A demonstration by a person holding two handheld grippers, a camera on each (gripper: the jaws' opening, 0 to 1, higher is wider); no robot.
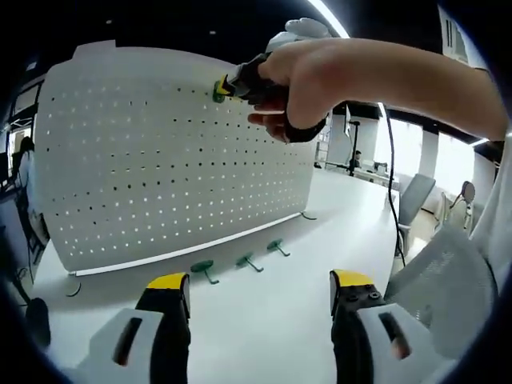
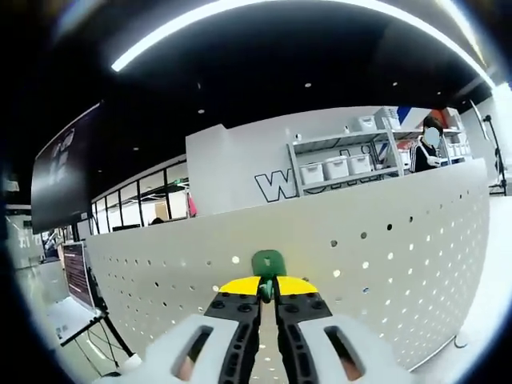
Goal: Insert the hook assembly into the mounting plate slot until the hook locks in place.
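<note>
The left gripper [image 1: 260, 292] sits low, its two yellow-tipped jaws wide apart with nothing between them. In the left gripper view the person's right hand [image 1: 296, 84] comes in from the right on a bare forearm, raised high, fingers wrapped around the right gripper [image 1: 226, 88], whose tip points left. In the right gripper view the right gripper [image 2: 268, 286] has its yellow-tipped jaws closed together, pinching a green hook [image 2: 268, 264].

Ceiling light strip [image 2: 264, 12] above shelving [image 2: 340, 170] with bins.
</note>
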